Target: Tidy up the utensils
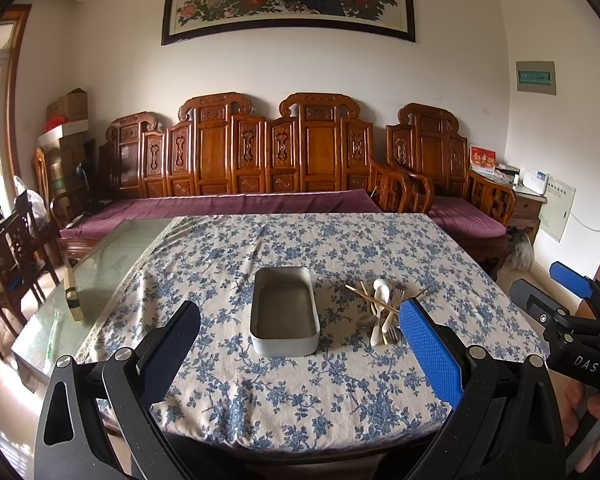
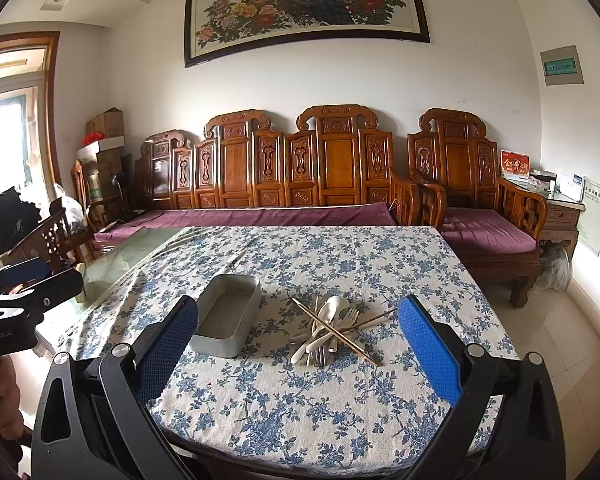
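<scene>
An empty grey metal tin rests in the middle of the table, which wears a blue-flowered cloth. Just right of the tin lies a heap of utensils: white plastic spoons, metal forks and crossed wooden chopsticks. My left gripper hovers open above the near table edge, short of the tin. My right gripper is open too, short of the heap, nothing between its fingers. It also shows at the right edge of the left wrist view.
A glass tabletop lies bare left of the cloth, with a small box on it. A carved wooden sofa with purple cushions lines the far wall. Chairs stand at the left, an armchair at the right.
</scene>
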Demonstrator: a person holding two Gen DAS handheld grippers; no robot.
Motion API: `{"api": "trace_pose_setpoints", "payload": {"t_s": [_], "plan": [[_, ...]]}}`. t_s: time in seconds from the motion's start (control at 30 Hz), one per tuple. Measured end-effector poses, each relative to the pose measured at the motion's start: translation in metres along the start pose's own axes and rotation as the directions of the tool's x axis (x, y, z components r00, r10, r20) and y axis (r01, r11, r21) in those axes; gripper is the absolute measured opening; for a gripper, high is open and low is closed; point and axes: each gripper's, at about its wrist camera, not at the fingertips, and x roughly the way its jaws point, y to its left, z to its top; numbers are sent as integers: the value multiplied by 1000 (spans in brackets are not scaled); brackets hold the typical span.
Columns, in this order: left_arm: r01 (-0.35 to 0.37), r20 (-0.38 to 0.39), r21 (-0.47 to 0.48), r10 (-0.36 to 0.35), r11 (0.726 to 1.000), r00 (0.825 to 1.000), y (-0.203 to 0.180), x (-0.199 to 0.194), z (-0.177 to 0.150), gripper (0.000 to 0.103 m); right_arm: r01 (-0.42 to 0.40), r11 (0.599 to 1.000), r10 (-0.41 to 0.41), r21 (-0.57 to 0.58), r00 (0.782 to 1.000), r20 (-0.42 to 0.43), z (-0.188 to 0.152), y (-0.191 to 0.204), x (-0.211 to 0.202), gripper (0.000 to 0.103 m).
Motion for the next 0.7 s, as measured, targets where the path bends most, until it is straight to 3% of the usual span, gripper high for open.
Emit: {"api": "trace_pose_setpoints", "payload": {"t_s": [0.23, 0.53, 0.63, 0.7], "plan": [[7, -19, -6, -7, 1000, 1000, 2, 9, -5, 97, -2, 1000, 2, 1, 1000, -6, -4, -1, 2, 100], [44, -119, 33, -39, 998, 992, 6, 57, -7, 97, -28, 1000, 27, -9, 999, -37, -10, -13, 28, 100], [72, -144, 33, -66, 997, 987, 6, 76, -10, 97, -32, 999, 30, -17, 997, -74, -16, -19, 47, 94], [83, -170, 32, -76, 996, 983, 4, 92, -13, 97, -48, 999, 47, -13, 992, -113, -20, -25, 64, 84]]}}
